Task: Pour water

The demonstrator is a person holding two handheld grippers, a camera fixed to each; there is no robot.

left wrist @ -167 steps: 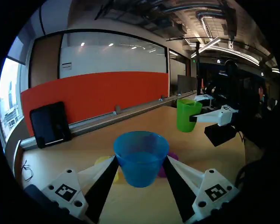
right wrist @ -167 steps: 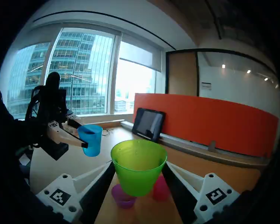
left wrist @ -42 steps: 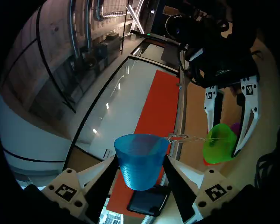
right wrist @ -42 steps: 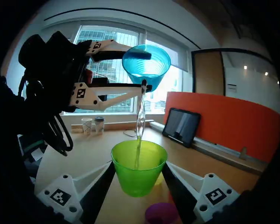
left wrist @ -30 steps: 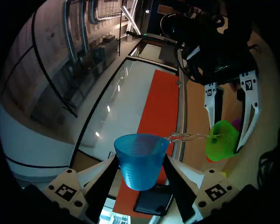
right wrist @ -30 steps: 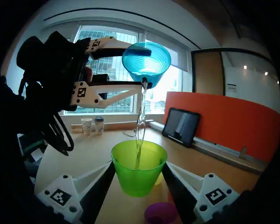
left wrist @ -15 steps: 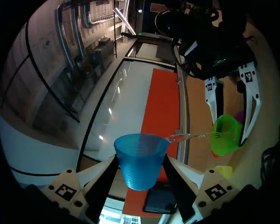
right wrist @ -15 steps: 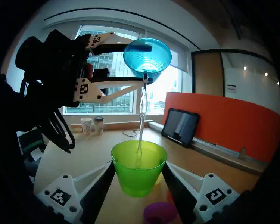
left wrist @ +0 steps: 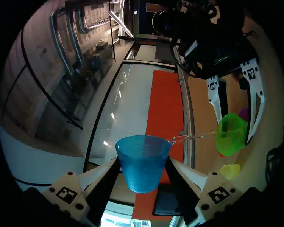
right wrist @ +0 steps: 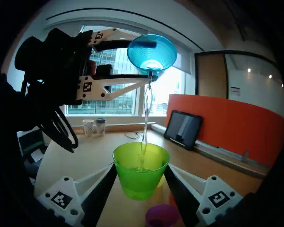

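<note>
Desk background
Dark tablet [right wrist: 184, 129] against orange panel [right wrist: 236, 125]; purple cup [right wrist: 163, 215] on wooden table [right wrist: 92, 155]; towers beyond window [right wrist: 115, 102].

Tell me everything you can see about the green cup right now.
The green cup is a translucent lime plastic tumbler, tapered, widest at its open rim. It is upright, held above the wooden table, with the jaws of the right gripper pressing its two sides. A thin water stream falls into it from the tilted blue cup above, and a shallow pool of water sits inside.
</note>
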